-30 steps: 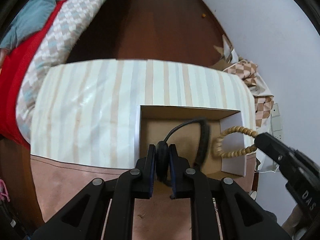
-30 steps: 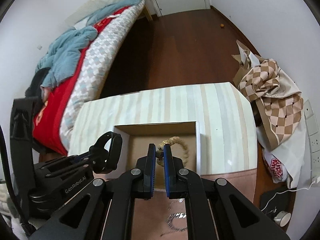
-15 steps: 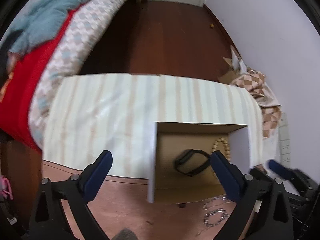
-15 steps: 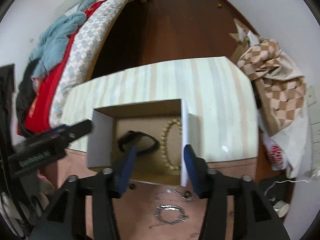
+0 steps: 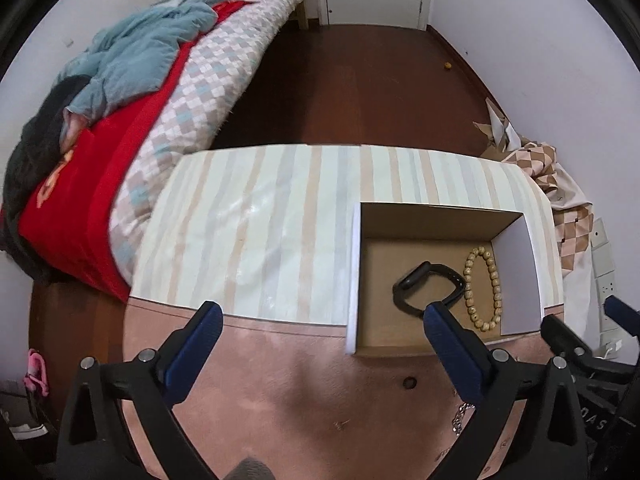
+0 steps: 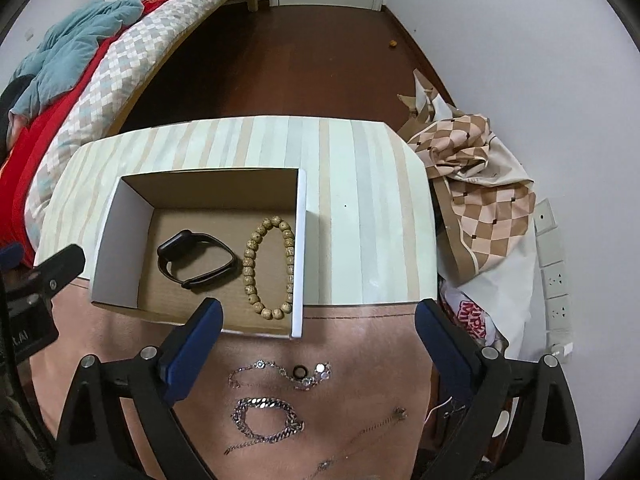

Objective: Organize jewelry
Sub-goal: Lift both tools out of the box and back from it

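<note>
Open brown cardboard box (image 6: 208, 216) holds black wristband (image 6: 196, 258) beside wooden bead bracelet (image 6: 269, 266). Right view alone shows silver chains (image 6: 272, 400), lower centre. Left gripper (image 5: 320, 332) and right gripper (image 6: 318, 326) both gape, empty.

I can read very little here. In my left view, the black body of my right gripper (image 5: 592, 368) at the lower right edge carries pale letters that look like "DAS", cut off by the frame. In my right view, the black body of my left gripper (image 6: 28, 304) at the left edge shows the letters "AI", the end of a longer word. The plastic bag (image 6: 474, 320) beside the table has a red printed logo, too crumpled to read.
</note>
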A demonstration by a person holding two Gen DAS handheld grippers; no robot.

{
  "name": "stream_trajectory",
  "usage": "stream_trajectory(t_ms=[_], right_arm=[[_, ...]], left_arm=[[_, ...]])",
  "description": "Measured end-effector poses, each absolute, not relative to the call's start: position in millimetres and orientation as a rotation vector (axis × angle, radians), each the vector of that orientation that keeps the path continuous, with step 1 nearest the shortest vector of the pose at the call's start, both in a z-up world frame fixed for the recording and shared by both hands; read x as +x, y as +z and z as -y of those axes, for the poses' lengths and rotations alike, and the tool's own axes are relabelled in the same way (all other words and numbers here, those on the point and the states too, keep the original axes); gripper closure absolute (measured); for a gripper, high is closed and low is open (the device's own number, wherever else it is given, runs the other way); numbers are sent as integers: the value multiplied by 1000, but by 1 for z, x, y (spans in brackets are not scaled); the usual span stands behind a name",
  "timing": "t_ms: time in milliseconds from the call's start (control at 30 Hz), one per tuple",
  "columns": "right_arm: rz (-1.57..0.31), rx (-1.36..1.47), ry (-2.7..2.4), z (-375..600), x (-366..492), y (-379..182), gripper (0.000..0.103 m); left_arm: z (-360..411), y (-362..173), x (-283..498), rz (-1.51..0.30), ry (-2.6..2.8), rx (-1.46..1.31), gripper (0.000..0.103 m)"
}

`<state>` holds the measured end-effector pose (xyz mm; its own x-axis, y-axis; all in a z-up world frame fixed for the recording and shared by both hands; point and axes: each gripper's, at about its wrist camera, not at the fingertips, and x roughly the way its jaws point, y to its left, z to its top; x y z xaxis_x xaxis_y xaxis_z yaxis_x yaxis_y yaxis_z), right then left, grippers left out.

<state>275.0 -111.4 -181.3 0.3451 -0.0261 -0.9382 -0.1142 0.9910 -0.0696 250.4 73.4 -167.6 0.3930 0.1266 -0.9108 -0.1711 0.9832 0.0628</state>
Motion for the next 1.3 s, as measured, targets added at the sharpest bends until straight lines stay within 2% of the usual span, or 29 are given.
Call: stream_trajectory(t_ms=[833, 1100, 1300], right_arm=[[-927, -85, 35, 124, 150, -41, 5], [-883, -87, 26, 129, 122, -19, 5], [-902, -7, 51, 141, 114, -28, 5]], left_arm=[[-55, -54, 135, -912, 171, -65, 1], [-53, -42, 114, -871, 167, -65, 1], [-58, -60, 109, -872, 209, -84, 1]])
